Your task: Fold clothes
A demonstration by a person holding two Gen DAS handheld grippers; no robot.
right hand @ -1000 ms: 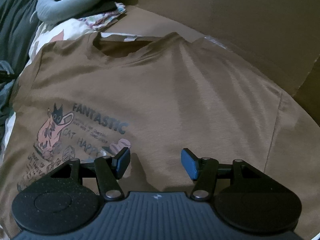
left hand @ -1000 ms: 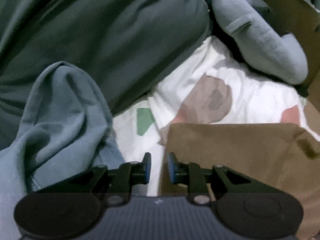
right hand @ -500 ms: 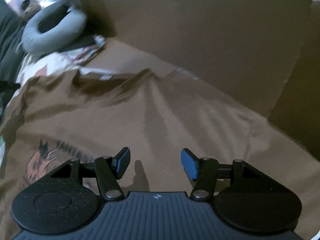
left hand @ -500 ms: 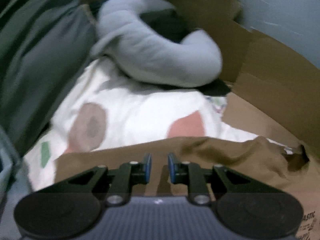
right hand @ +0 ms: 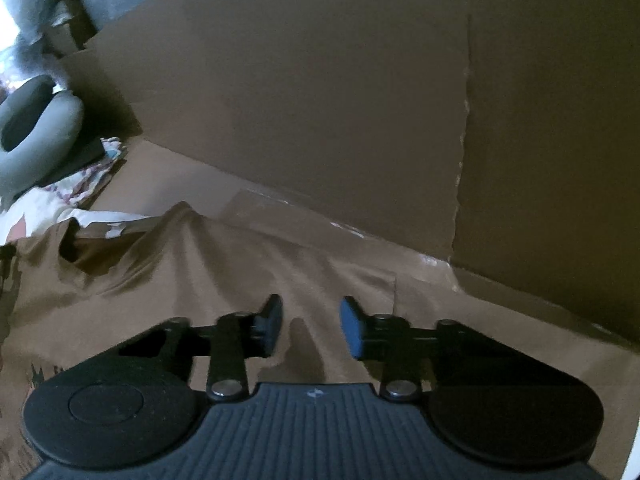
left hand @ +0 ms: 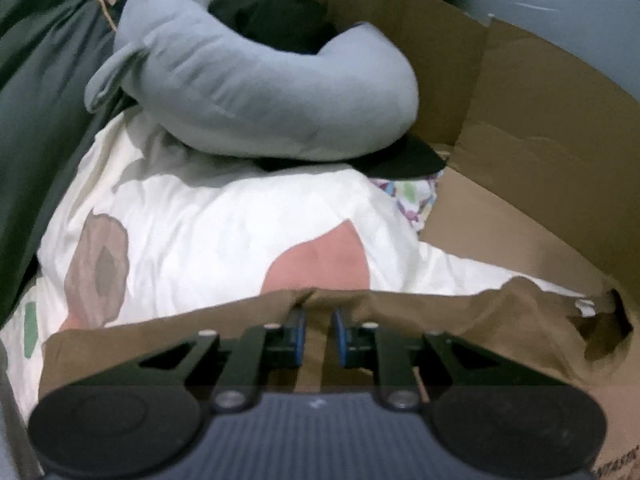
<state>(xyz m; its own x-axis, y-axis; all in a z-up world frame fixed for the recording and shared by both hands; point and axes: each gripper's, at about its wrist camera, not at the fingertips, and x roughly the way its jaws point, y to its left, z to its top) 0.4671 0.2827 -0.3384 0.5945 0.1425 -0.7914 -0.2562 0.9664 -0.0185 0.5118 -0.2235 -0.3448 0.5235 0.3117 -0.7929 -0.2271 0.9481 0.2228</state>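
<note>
L tongs (left hand: pixel 318 334): nearly pressed together, pinching the brown T-shirt (left hand: pixel 460 312) at its lifted top edge.
R tongs (right hand: pixel 311 326): spread, nothing between pads, low over shirt chest.
T-shirt: spread on cardboard floor; neckline (right hand: pixel 80 254) bunched, ridge rising w/ folds fanning toward R tongs.
Edges: upright cardboard wall (right hand: pixel 320 100) close behind shirt, bare cardboard strip betw. them; room tight that side.
Around: grey neck pillow (left hand: pixel 248 92) on white patterned bedding (left hand: pixel 208 232), just past shirt edge; dark green fabric (left hand: pixel 36 100) far L.
</note>
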